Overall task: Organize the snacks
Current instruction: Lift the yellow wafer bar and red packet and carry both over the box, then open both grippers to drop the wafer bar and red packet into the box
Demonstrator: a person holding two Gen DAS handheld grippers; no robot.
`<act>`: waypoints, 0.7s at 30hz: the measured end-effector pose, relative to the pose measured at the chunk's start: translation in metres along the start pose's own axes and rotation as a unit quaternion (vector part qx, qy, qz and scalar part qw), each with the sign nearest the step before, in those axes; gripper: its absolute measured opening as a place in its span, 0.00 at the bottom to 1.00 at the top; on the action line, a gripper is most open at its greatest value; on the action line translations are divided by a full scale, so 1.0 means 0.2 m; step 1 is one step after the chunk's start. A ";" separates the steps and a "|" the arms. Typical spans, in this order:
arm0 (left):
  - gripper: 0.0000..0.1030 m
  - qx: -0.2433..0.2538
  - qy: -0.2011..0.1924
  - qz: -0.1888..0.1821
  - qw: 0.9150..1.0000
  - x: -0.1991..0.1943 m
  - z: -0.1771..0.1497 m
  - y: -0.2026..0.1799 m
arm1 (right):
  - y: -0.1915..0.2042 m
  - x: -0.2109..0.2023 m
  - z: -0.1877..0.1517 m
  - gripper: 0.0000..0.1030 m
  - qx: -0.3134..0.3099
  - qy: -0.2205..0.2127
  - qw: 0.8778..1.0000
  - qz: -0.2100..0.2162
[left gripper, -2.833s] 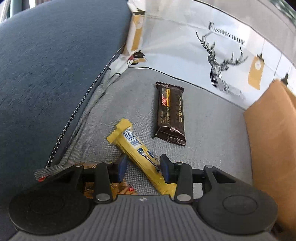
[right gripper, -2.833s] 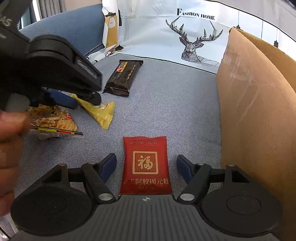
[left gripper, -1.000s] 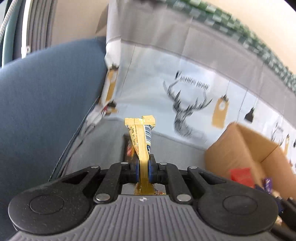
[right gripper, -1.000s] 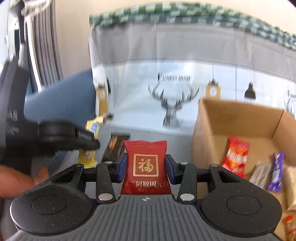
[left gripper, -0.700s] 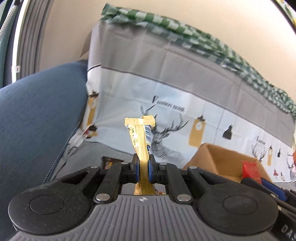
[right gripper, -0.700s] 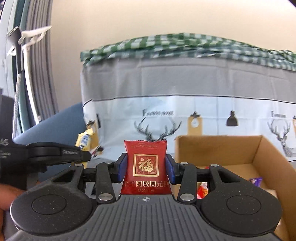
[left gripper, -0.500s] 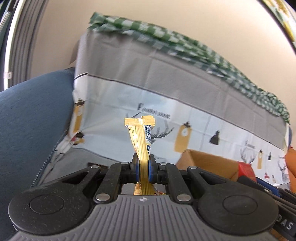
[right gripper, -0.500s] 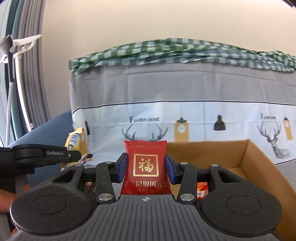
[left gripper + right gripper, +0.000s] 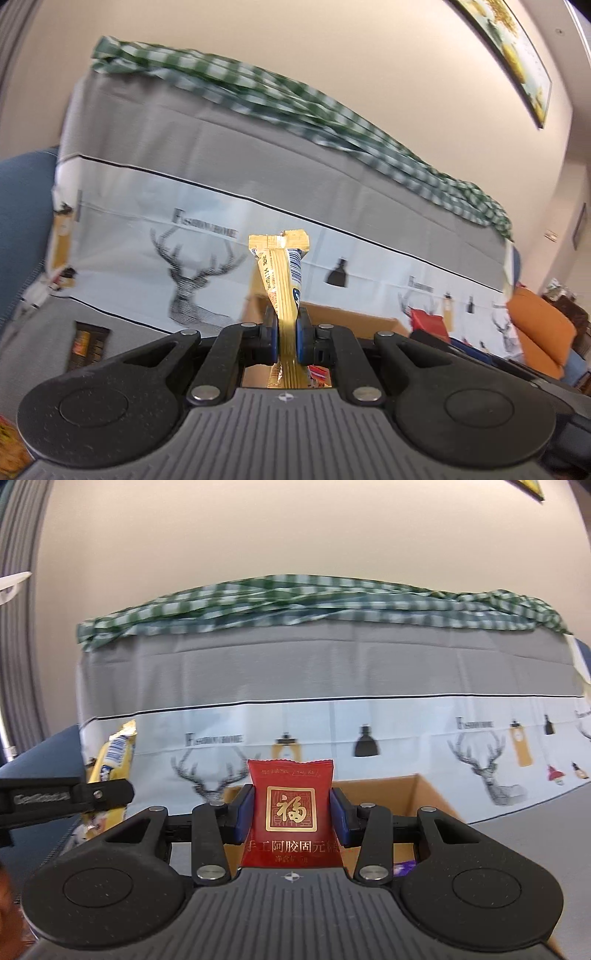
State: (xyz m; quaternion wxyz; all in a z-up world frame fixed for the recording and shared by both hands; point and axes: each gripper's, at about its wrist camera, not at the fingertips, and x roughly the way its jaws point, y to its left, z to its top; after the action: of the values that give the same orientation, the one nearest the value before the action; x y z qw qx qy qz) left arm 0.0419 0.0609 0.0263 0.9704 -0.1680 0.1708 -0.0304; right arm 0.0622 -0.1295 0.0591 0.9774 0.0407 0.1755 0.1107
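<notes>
**Both tools loaded at the box**

Deer-print cloth (image 9: 369,738) drapes the sofa back, a green check cloth (image 9: 295,598) along its top. Left tool (image 9: 286,332) is pinched nearly shut on a yellow bar (image 9: 282,280) that stands upright between the pads. Right tool (image 9: 291,812) stands partly open, clamped on the sides of a red packet (image 9: 291,812), face to the camera. Both point slightly down toward a cardboard box (image 9: 417,794) just beyond their tips.
</notes>
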 end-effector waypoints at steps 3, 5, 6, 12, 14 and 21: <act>0.09 0.007 0.006 -0.015 1.000 0.02 -0.03 -0.07 | -0.06 0.01 0.00 0.43 0.004 0.002 1.000 -0.016; 0.09 0.008 0.009 -0.021 1.000 0.03 -0.05 -0.10 | -0.10 0.02 0.00 0.43 0.009 0.003 1.000 -0.023; 0.09 0.009 0.009 -0.023 1.000 0.04 -0.05 -0.11 | -0.11 0.02 0.00 0.43 0.010 0.002 1.000 -0.025; 0.09 0.010 0.011 -0.032 0.999 0.05 -0.07 -0.12 | -0.15 0.01 0.00 0.43 0.009 -0.001 0.999 -0.034; 0.09 0.010 0.012 -0.034 0.999 0.05 -0.07 -0.12 | -0.16 0.01 0.00 0.43 0.009 -0.001 0.999 -0.035; 0.09 0.014 0.013 -0.052 0.998 0.05 -0.08 -0.15 | -0.17 0.00 0.00 0.43 0.009 -0.005 0.999 -0.045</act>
State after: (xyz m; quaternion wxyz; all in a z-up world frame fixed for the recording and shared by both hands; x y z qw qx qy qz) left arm 0.0464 0.0262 0.0191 0.9675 -0.1624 0.1744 -0.0850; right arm 0.0690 -0.1627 0.0542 0.9819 0.0422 0.1731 0.0645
